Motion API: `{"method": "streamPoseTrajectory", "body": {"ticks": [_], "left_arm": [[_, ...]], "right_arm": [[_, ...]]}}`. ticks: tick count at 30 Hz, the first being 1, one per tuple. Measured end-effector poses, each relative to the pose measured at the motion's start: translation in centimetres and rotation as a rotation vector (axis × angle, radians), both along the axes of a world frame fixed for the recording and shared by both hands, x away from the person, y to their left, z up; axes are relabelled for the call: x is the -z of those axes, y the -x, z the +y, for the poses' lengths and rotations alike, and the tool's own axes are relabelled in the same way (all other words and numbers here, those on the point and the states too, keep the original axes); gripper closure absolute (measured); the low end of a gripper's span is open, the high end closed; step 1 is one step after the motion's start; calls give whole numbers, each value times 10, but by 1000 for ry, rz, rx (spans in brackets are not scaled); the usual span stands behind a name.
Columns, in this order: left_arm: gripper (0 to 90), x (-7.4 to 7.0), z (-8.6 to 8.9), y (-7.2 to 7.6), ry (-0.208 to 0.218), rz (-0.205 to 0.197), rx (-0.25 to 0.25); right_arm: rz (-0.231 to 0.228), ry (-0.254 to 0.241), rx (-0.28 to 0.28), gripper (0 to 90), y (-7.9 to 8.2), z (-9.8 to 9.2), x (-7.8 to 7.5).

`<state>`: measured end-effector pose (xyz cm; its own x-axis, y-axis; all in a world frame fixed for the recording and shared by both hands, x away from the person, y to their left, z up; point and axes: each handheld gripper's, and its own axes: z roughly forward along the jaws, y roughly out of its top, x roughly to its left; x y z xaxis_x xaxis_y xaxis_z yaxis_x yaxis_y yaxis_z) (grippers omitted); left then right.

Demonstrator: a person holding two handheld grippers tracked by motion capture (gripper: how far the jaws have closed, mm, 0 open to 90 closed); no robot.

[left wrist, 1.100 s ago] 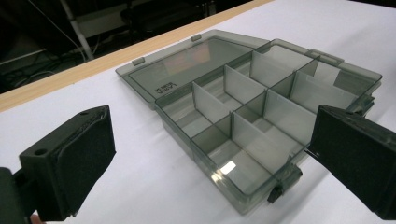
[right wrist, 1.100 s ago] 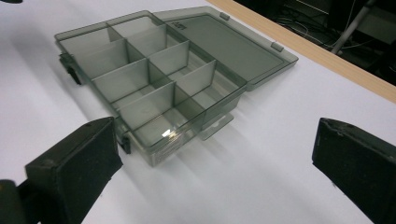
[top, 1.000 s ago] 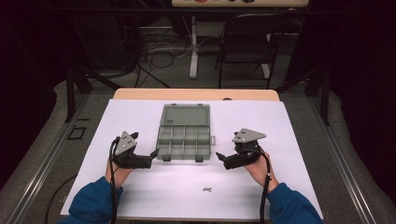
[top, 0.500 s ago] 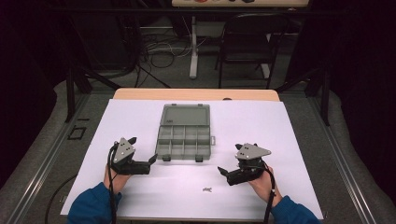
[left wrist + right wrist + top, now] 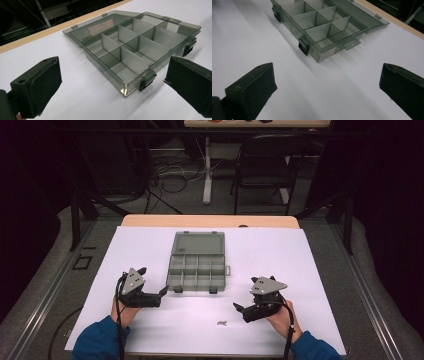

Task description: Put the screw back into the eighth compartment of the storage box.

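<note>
Lying open at the centre of the white-covered worktop (image 5: 280,265) is a smoky grey translucent plastic compartment box (image 5: 196,270), its flat lid (image 5: 198,243) folded back toward twelve o'clock and its divided tray nearer the person. Black latches hang on the tray's front edge at six o'clock. From the high view, the left gripper (image 5: 159,293) sits at about eight o'clock from the box, its tips just beside the tray's front left corner without touching it. Its jaws are spread wide with nothing between them; the left gripper view looks past them (image 5: 110,85) onto the tray's dividers (image 5: 130,45). The right gripper (image 5: 239,310) rests at about four o'clock from the box, well apart from it, pointing toward nine o'clock. Its jaws are likewise spread wide and hold nothing (image 5: 324,87), with bare white surface between them. A small dark metal piece (image 5: 222,323) lies on the worktop at six o'clock from the box, between the two grippers and nearer the right one; it is too small to tell its kind.
</note>
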<state>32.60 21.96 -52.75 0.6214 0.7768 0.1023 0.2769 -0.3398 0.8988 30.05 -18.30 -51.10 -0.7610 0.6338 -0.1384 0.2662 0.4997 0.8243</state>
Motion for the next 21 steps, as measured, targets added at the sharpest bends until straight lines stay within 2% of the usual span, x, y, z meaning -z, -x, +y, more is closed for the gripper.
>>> {"method": "streamPoseTrajectory", "body": {"ticks": [10,14,21], "left_arm": [[0,2,0,-1,3,1,9],[0,3,0,-1,-9,3,12],[0,2,-1,-1,-11,-8,13]], "right_arm": [[58,27,-48,0,-1,4,0],[85,28,-70,0,-2,6,1],[101,43,-84,0,0,9,1]]}}
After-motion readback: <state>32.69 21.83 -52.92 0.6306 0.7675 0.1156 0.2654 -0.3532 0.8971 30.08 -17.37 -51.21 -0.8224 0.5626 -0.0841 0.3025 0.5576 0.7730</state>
